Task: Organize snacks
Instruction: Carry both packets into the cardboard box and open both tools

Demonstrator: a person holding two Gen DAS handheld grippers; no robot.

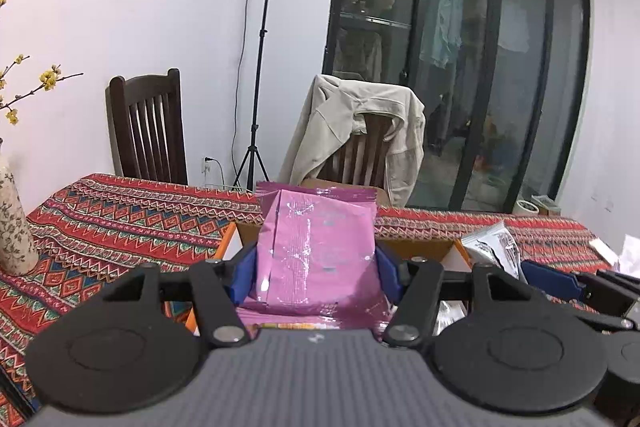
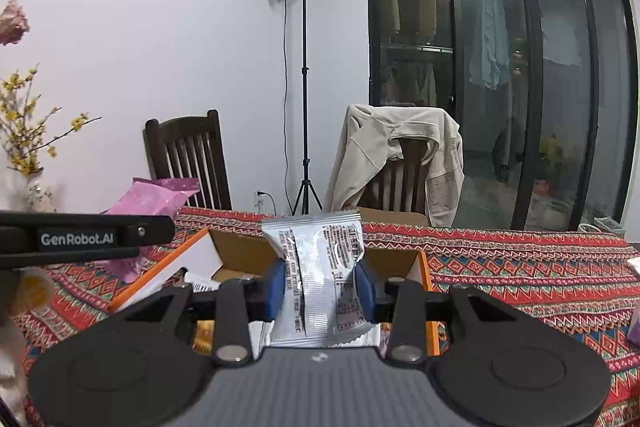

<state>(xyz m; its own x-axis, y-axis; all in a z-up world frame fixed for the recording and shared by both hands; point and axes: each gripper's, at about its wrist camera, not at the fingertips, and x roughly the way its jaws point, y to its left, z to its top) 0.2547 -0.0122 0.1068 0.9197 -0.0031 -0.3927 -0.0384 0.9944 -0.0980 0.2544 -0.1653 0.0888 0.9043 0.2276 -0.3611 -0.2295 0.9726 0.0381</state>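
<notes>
**Both grippers loaded, packets over the open box**

Holding one snack packet each. Left gripper [image 1: 316,267]: blue pads [image 1: 244,277] pressed against both sides of a pink foil packet [image 1: 316,239], which stands upright between them, top seam up. Packet is lifted clear of the table, in front of and above an open cardboard box [image 1: 416,247] with orange-edged flaps. Right gripper [image 2: 320,289]: blue pads [image 2: 276,287] clamped on a silver printed packet [image 2: 320,267], pinched in at the waist, crimped top seam up, also upright and above the same box [image 2: 248,251].

In the right wrist view the left gripper's arm [image 2: 80,239], marked GenRobot.AI, lies at the left edge with the pink packet [image 2: 156,199] beyond it. In the left wrist view the silver packet [image 1: 492,247] shows at right, near the box's right flap.

Box sits on a red patterned tablecloth [image 1: 120,215]. Box contents mostly hidden by the grippers; a white item [image 2: 200,283] shows inside. Behind the table: two dark wooden chairs [image 1: 148,127], one draped with a beige jacket [image 1: 360,131], and a studio light on a stand [image 1: 264,27]. Floral vase [image 1: 12,227] at the far left.
</notes>
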